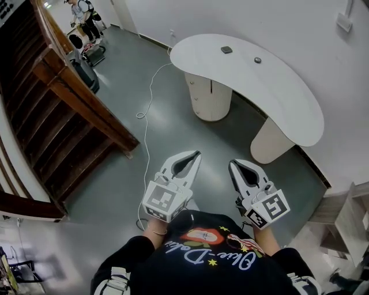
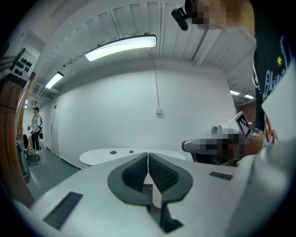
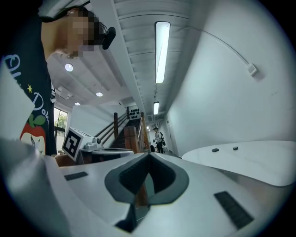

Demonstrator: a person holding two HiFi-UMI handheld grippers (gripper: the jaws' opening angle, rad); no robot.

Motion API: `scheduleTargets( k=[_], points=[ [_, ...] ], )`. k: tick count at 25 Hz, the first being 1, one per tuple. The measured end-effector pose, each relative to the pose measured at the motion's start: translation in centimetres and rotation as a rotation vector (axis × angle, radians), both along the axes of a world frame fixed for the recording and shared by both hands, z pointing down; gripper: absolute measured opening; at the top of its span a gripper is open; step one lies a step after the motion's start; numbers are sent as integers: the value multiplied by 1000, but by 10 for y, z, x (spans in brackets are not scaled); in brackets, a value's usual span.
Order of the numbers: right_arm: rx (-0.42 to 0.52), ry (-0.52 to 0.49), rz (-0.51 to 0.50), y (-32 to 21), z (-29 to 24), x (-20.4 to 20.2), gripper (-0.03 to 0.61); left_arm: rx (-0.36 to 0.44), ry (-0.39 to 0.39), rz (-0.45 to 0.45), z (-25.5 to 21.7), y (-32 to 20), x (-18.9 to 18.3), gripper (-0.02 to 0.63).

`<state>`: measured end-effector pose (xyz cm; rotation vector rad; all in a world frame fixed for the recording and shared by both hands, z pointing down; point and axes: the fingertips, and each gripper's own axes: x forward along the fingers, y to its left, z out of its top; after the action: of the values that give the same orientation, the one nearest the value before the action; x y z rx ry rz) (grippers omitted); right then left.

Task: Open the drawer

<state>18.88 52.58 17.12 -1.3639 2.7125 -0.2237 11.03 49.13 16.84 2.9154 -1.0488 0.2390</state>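
Observation:
A white curved table [image 1: 288, 95] stands ahead on the grey floor. Under its left end is a round white cabinet [image 1: 209, 99] with drawer fronts, all shut as far as I can see. A second white pedestal [image 1: 270, 142] carries the table's right part. My left gripper [image 1: 198, 153] and right gripper [image 1: 232, 163] are held side by side in front of the person's chest, well short of the cabinet. Both are shut with nothing between the jaws. The left gripper [image 2: 148, 155] points towards the table [image 2: 125, 155]. The right gripper [image 3: 148, 155] has the table [image 3: 245, 157] on its right.
A wooden staircase [image 1: 52, 109] runs along the left. A white cable [image 1: 145, 109] trails over the floor towards the table. Two small dark things [image 1: 226, 50] lie on the tabletop. A person [image 1: 83, 17] stands far off by the stairs. Pale shelving [image 1: 351, 213] is at the right.

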Motion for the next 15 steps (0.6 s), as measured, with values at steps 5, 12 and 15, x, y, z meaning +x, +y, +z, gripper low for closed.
scheduleTargets(
  k=[5,12,15],
  points=[
    [-3,12,-4,-38,0,-23,2,4,-6,4,3,-34,-21,6],
    [-32,23,-13,-97,8,-74,2,-12,-25,-27,14,-90,-81,6],
    [-30,26,-7,-122,7,-99,2,-19,-19,-41,16,-114,-111,6]
  ],
)
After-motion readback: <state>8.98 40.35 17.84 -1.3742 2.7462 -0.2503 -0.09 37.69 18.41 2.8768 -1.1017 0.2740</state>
